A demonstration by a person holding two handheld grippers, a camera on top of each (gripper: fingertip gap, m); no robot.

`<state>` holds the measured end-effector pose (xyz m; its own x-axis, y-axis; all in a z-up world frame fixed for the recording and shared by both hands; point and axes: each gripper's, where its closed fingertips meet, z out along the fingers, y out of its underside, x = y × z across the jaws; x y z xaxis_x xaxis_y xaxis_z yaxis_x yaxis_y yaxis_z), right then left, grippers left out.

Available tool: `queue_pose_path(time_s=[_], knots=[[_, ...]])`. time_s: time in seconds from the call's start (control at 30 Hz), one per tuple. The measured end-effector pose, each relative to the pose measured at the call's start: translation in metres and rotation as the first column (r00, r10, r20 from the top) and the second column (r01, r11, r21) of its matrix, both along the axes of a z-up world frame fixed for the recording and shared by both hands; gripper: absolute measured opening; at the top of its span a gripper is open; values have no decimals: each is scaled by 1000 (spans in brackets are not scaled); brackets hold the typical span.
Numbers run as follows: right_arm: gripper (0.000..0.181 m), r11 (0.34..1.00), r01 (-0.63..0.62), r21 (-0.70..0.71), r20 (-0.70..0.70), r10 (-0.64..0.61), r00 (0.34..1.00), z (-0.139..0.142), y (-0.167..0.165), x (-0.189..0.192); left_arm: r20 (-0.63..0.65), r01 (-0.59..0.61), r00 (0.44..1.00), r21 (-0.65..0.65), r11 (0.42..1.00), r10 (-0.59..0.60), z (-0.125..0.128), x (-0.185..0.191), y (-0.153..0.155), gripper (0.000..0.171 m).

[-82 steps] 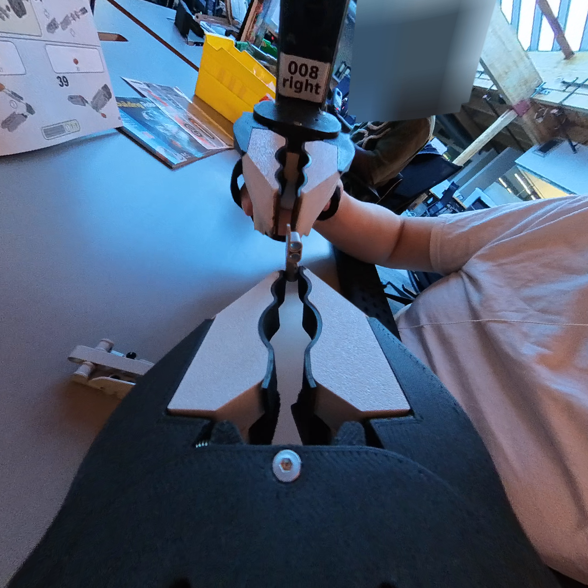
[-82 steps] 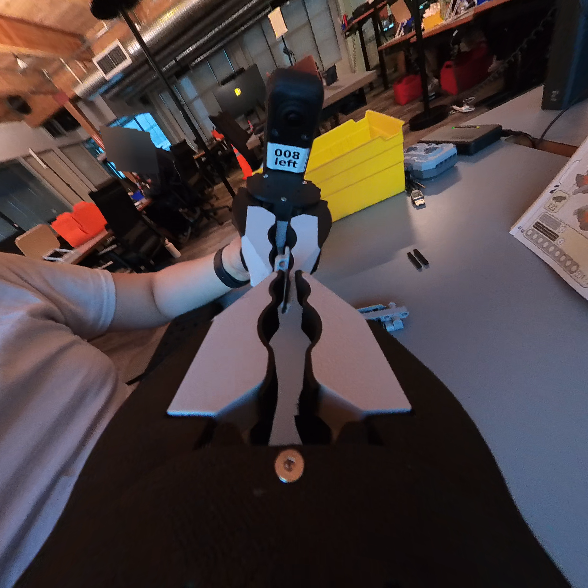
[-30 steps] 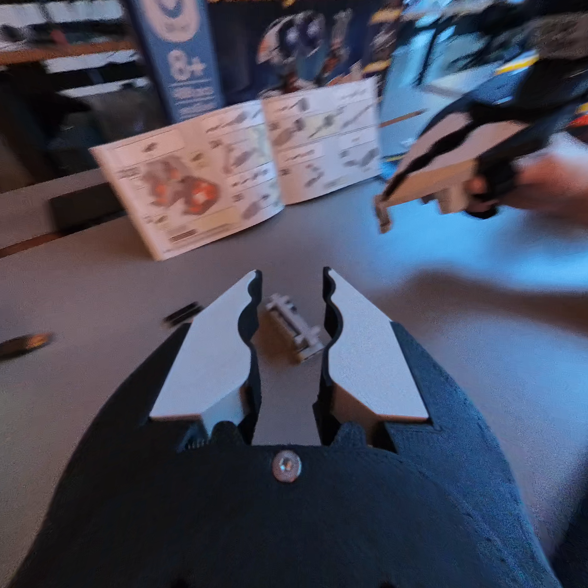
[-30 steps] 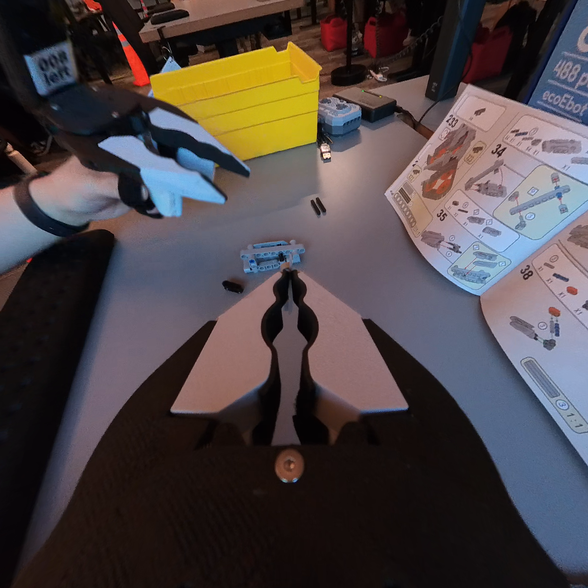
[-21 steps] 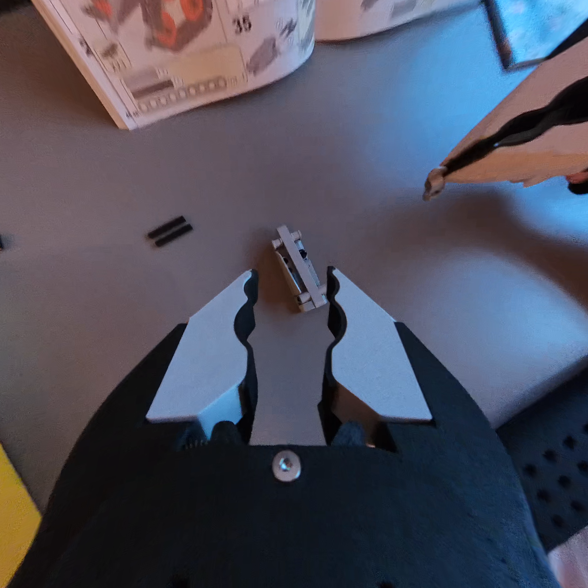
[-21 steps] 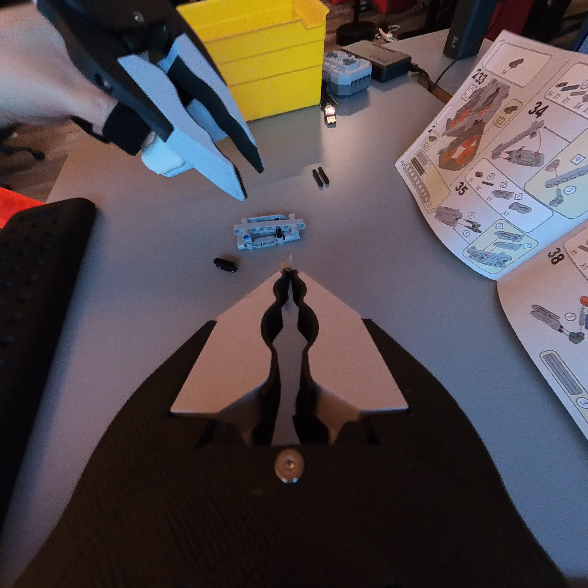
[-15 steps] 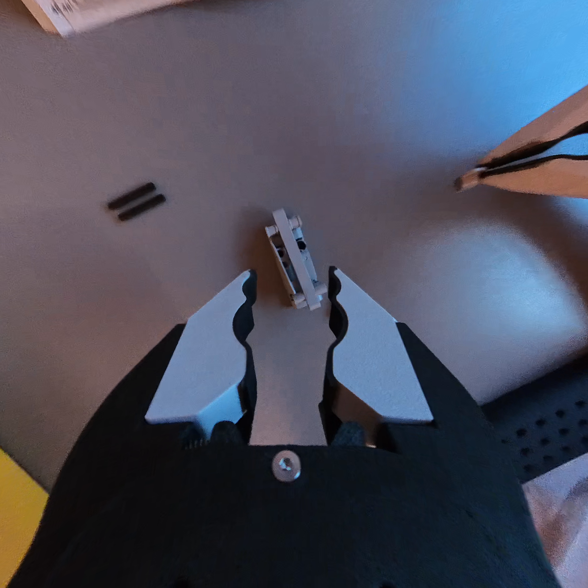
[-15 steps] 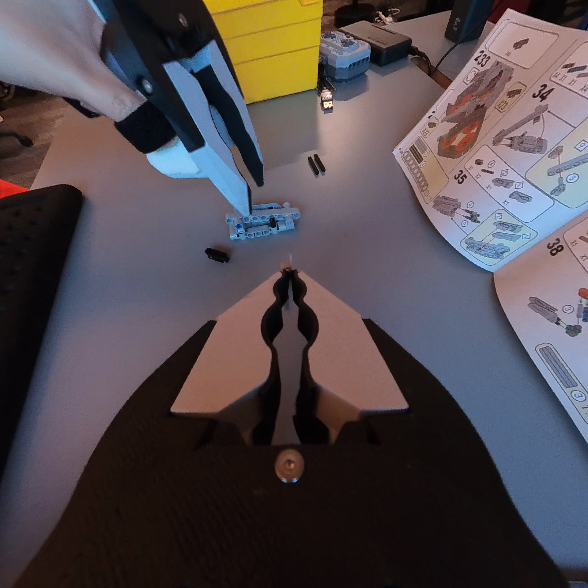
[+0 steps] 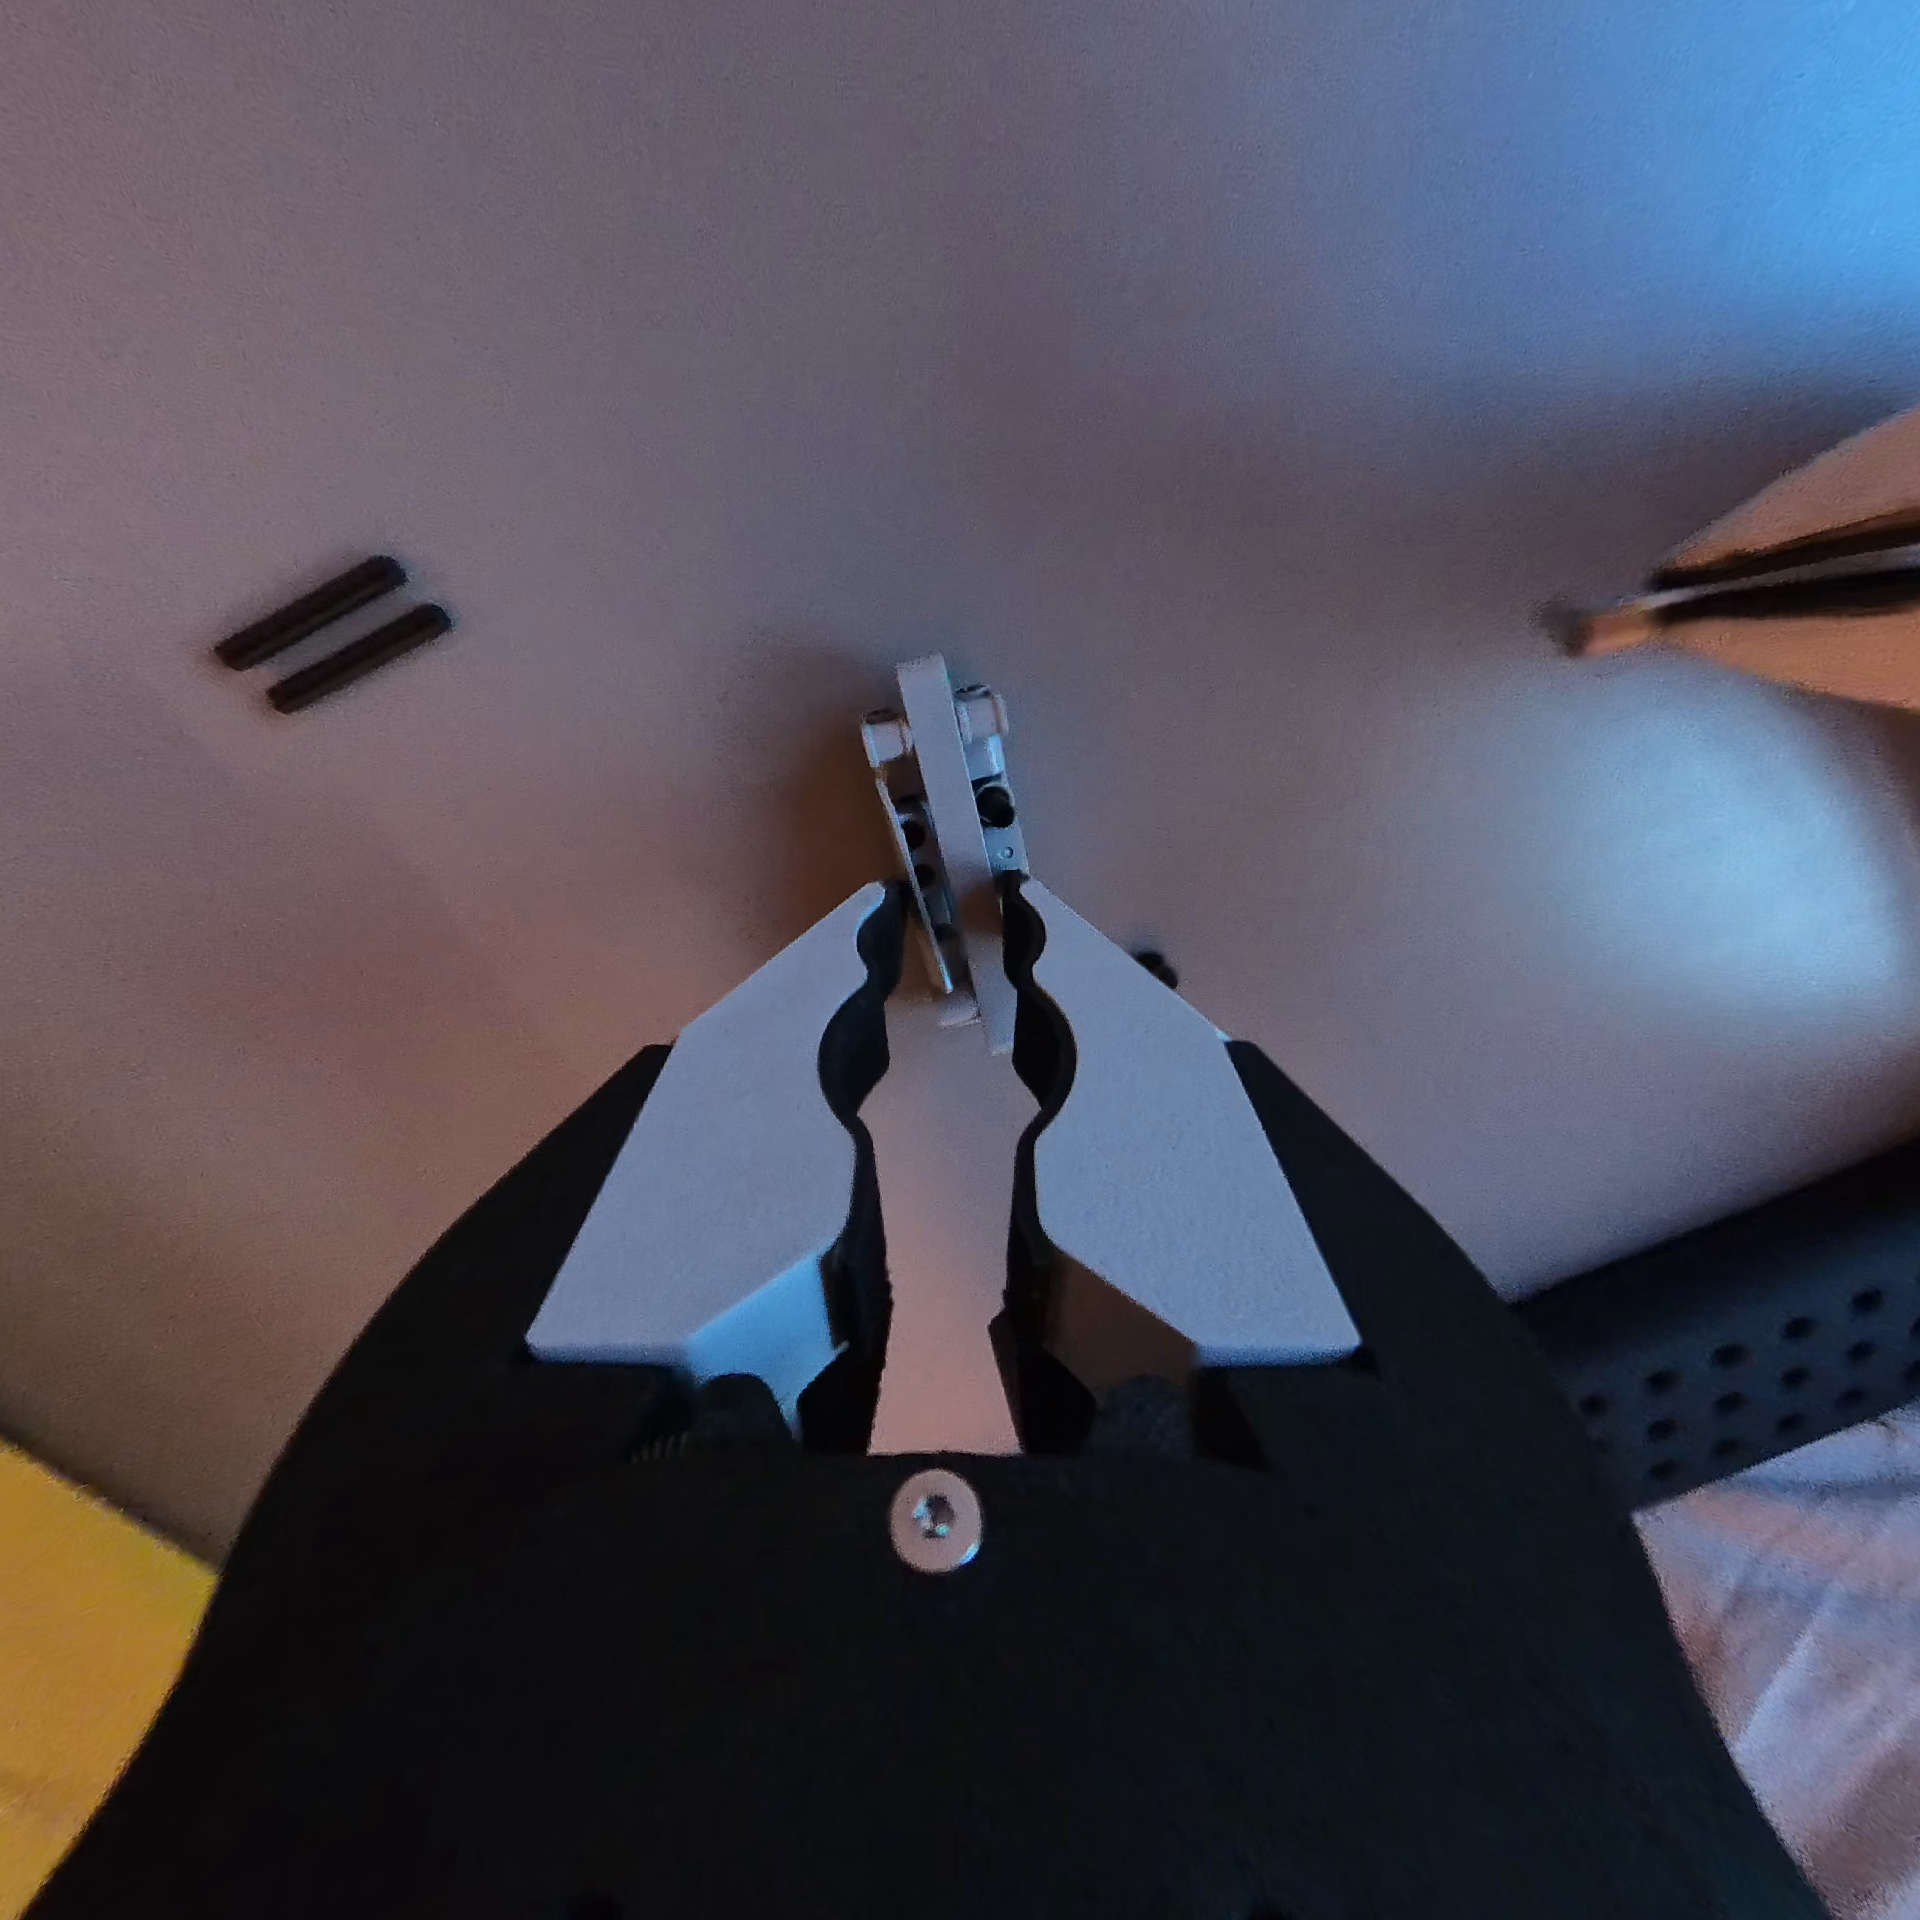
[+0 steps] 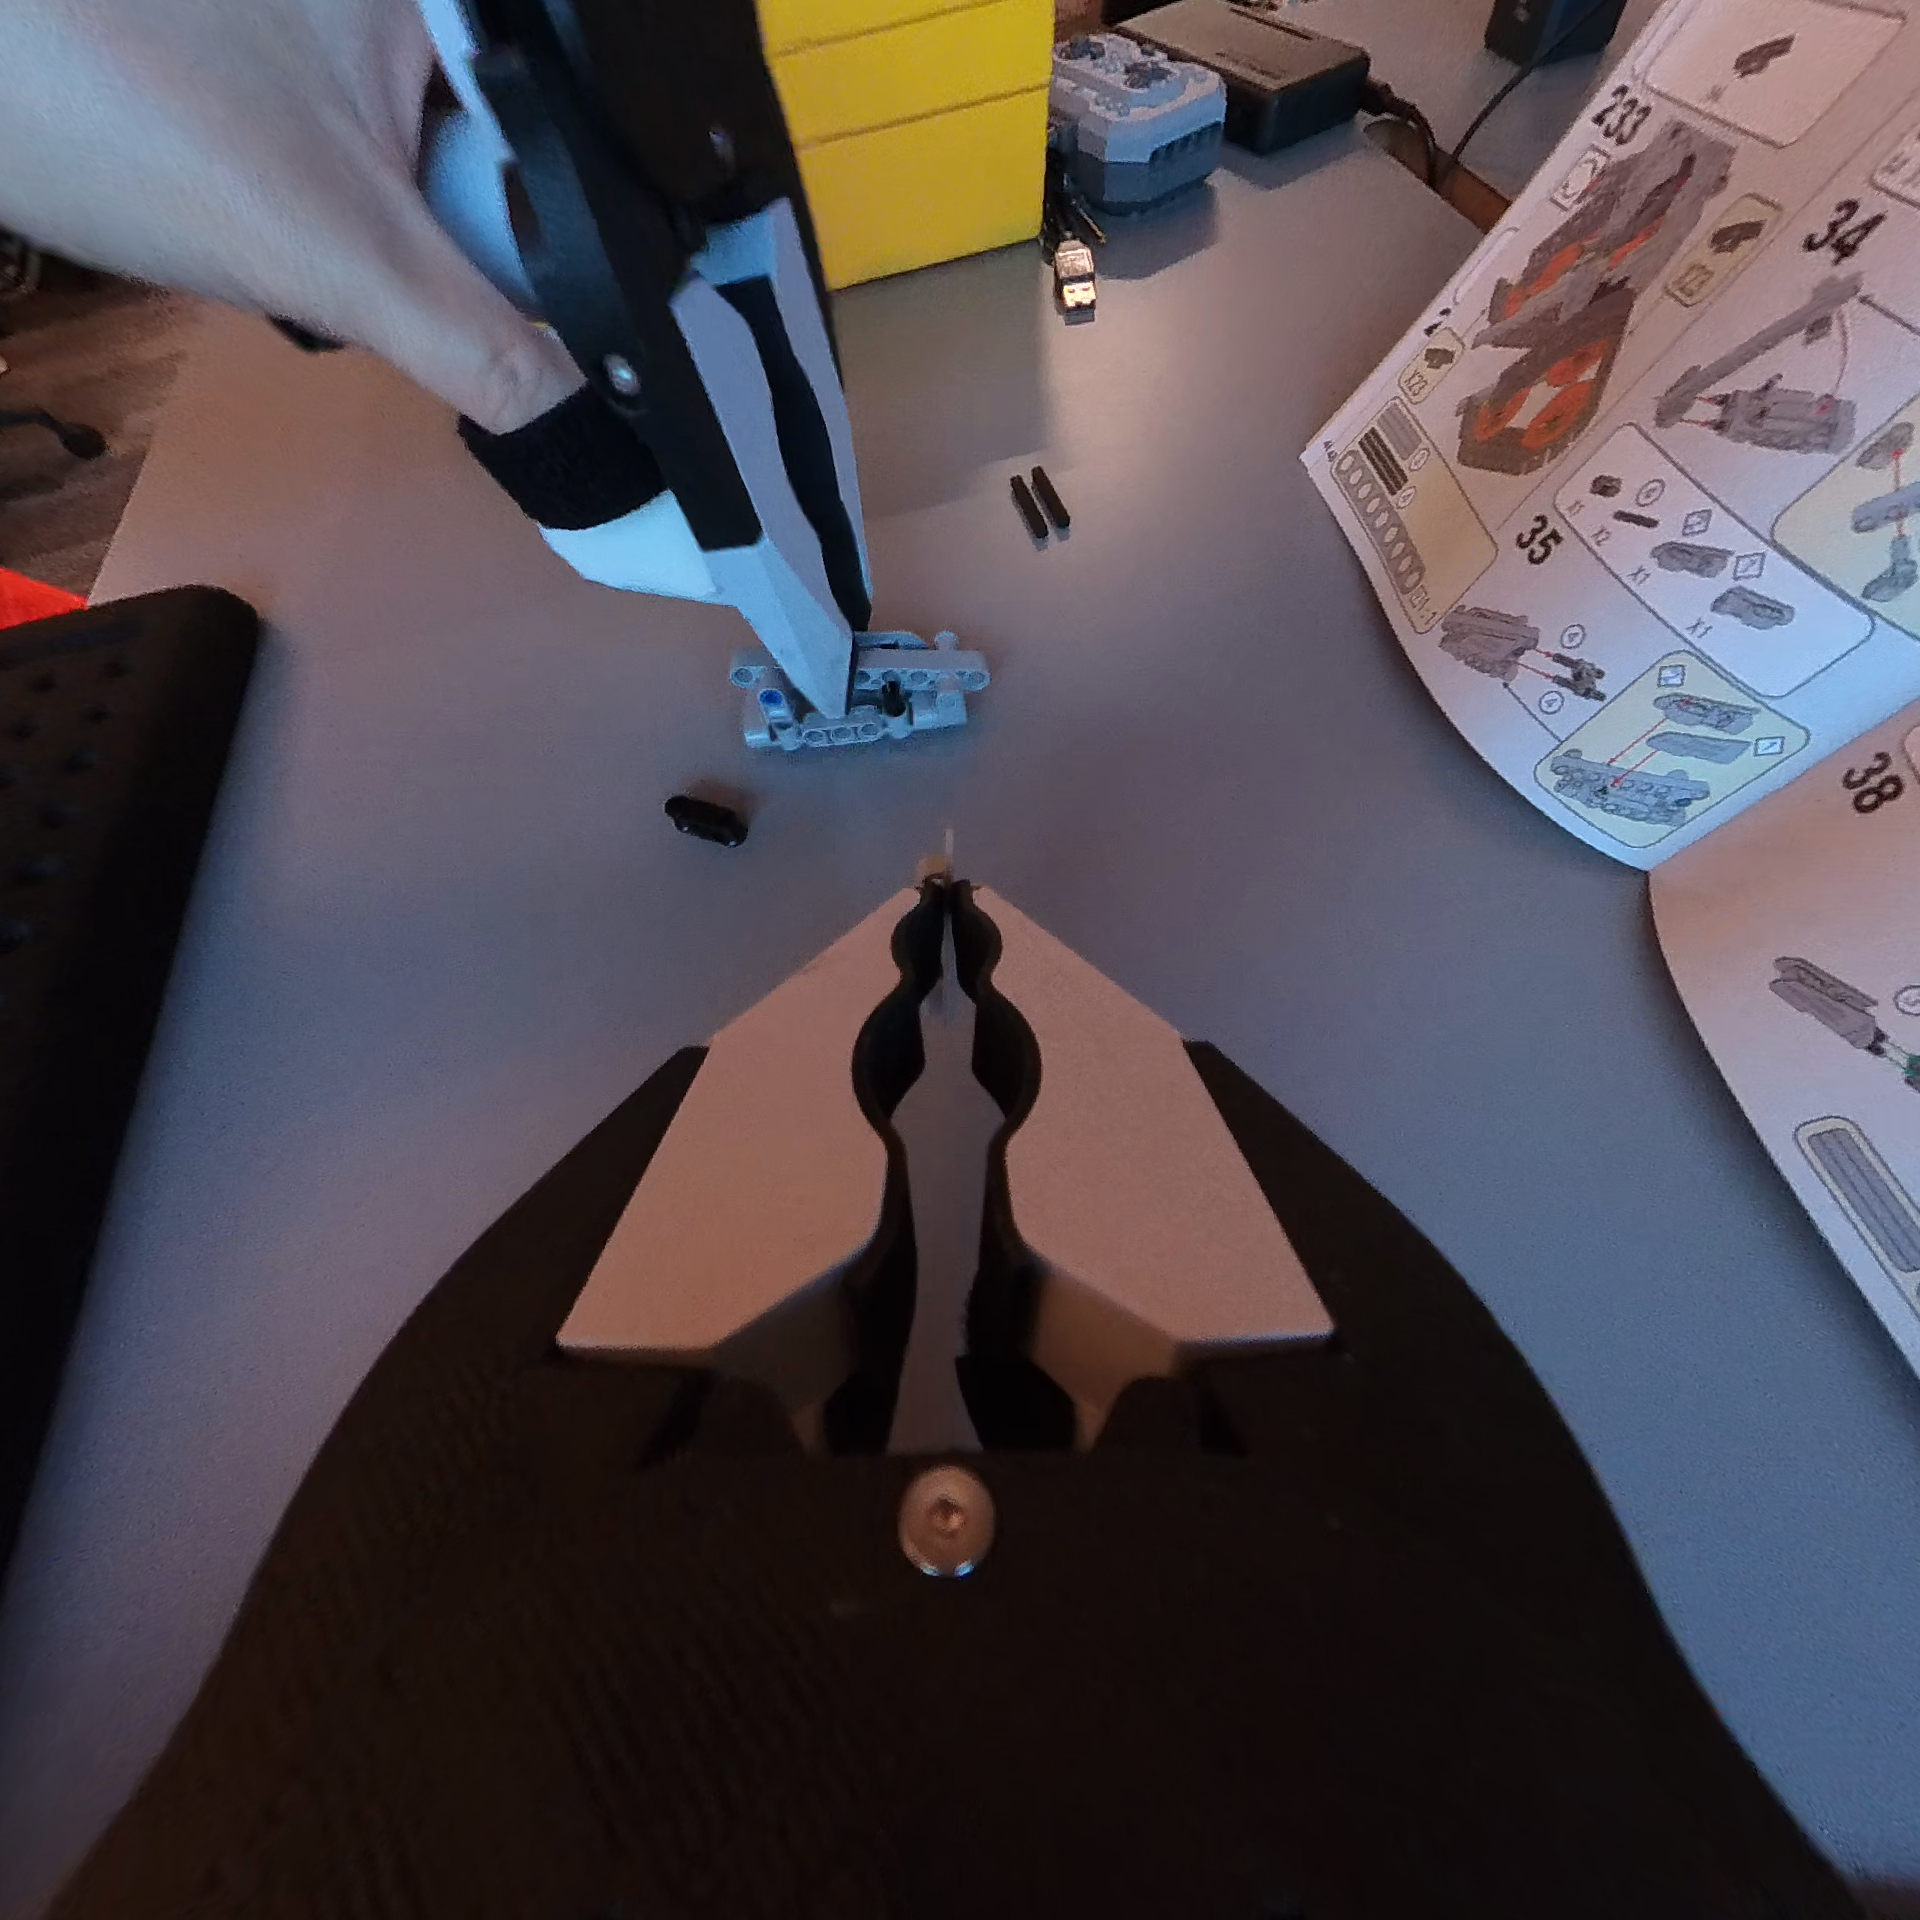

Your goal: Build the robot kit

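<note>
A small grey brick assembly point(image 9: 940, 790) lies on the grey table point(image 9: 935, 364). My left gripper point(image 9: 948, 902) stands over it, its two fingertips closed on the near end. In the right wrist view the left gripper point(image 10: 844, 665) comes down steeply onto the assembly point(image 10: 914, 696). My right gripper point(image 10: 945, 883) is shut on a thin pale small piece point(image 10: 943, 862) that sticks out of its tips. It hovers a little short of the assembly. Its tip point(image 9: 1590, 623) shows blurred at the right of the left wrist view.
Two black axles point(image 10: 1039, 506) lie beyond the assembly, and they also show in the left wrist view point(image 9: 332, 634). A black pin point(image 10: 707, 818) lies beside it. A yellow bin point(image 10: 914, 135), a grey box point(image 10: 1132, 104), an open instruction booklet point(image 10: 1610, 468) and a black perforated mat point(image 10: 104, 831) surround them. Left tips to right tips: about 11 cm.
My left gripper let go of the small piece, swung down over the assembly on the table and closed its open jaws on it. My right gripper kept the piece and drew back slightly.
</note>
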<state>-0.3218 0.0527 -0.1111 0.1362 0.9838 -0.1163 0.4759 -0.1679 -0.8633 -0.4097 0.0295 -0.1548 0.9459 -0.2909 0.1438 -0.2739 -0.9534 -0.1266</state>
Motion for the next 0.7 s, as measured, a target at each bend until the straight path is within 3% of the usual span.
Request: queue_pose_path(time_s=[0.1, 0.2, 0.27, 0.4, 0.57, 0.7], knots=[[1, 989, 115, -91, 2, -116, 993, -4, 9, -5, 152, -74, 988, 230, 970, 39, 25, 15, 18, 16], [1, 955, 185, -232, -72, -207, 976, 1, 13, -14, 241, -107, 970, 561, 821, -38, 60, 37, 29, 16], [1, 937, 204, -283, -131, -249, 960, 6, 17, -17, 175, -47, 979, 695, 717, -106, 66, 49, 27, 16], [1, 947, 235, -218, -193, -278, 941, 9, 33, -9, 82, 66, 976, 772, 632, -201, 55, 72, 25, 16], [0, 955, 139, -263, -247, -205, 947, 13, 29, -4, 83, 113, 959, 768, 631, -273, 33, 94, 25, 14], [1, 970, 138, -202, -162, -172, 972, 1, 32, 3, 106, 114, 948, 769, 629, -301, 22, 104, 22, 14]])
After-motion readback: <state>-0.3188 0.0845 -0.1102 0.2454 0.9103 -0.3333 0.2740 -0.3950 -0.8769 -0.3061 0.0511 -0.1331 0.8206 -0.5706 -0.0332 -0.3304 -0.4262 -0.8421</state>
